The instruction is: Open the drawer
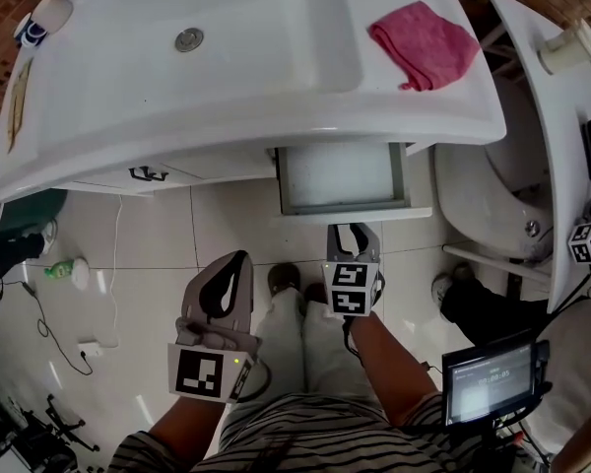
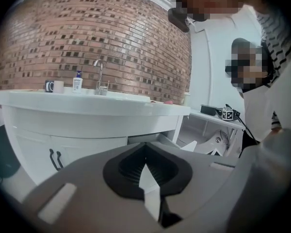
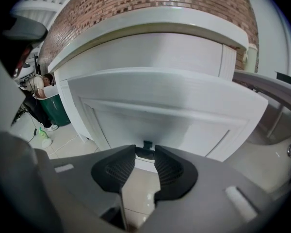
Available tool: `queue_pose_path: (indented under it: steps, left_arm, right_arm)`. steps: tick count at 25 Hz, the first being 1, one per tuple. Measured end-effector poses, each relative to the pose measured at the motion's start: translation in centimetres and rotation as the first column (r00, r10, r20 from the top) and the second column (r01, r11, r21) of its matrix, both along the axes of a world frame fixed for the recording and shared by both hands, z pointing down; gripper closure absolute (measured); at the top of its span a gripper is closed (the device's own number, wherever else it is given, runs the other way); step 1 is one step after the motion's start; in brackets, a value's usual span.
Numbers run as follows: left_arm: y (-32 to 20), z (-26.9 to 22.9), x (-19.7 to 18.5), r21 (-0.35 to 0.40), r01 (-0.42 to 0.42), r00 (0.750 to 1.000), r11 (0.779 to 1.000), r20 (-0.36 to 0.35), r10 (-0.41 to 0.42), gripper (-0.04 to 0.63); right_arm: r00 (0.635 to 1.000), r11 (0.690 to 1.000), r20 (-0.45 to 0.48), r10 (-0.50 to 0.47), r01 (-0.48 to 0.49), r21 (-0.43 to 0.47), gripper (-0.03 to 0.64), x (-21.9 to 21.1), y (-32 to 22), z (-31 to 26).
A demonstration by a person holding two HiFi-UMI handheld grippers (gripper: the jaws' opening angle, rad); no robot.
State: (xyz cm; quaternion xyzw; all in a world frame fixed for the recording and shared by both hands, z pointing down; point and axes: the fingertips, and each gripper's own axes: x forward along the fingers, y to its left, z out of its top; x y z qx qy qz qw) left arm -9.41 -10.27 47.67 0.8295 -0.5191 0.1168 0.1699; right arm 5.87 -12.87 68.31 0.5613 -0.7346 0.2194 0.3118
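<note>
The white drawer (image 1: 355, 211) stands pulled out from under the vanity top (image 1: 276, 106), and its pale inside shows from above. My right gripper (image 1: 353, 231) is at the middle of the drawer front (image 3: 174, 106). Its jaws are closed on the small dark handle (image 3: 146, 147), which sits between the pad tips. My left gripper (image 1: 238, 261) hangs lower left, apart from the cabinet, shut with nothing in it. In the left gripper view the left gripper (image 2: 145, 153) points at the vanity, with the drawer (image 2: 153, 139) jutting out beyond it.
A pink cloth (image 1: 426, 42) lies on the counter right of the basin (image 1: 128, 57). A toilet (image 1: 492, 200) stands close on the right. The cabinet door with dark handles (image 1: 148, 173) is left of the drawer. A green bottle (image 1: 64, 270) and cables lie on the tiles.
</note>
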Motion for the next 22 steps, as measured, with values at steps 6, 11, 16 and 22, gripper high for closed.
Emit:
queue_pose_path:
  steps: [6, 11, 16, 22]
  left_arm:
    - [2.3, -0.7, 1.0, -0.007, -0.017, 1.0, 1.0, -0.008, 0.017, 0.58]
    - [3.3, -1.5, 1.9, -0.002, -0.03, 0.999, 1.0, -0.014, 0.03, 0.58]
    - [3.5, -2.1, 1.8, 0.005, -0.027, 1.0, 1.0, -0.015, 0.027, 0.58]
    - [3.1, -3.1, 1.5, -0.007, -0.019, 1.0, 1.0, -0.003, 0.019, 0.58]
  right_arm:
    - [1.0, 0.999, -0.013, -0.006, 0.006, -0.052, 0.494, 0.6, 5.2, 0.7]
    - [1.0, 0.998, -0.018, -0.024, 0.023, -0.057, 0.495, 0.4, 6.7, 0.4]
    - [1.0, 0.997, -0.008, -0.024, 0.023, -0.075, 0.495, 0.4, 6.6, 0.3]
    - [1.0, 0.992, -0.022, 0.008, -0.01, -0.126, 0.486, 0.5, 6.8, -0.3]
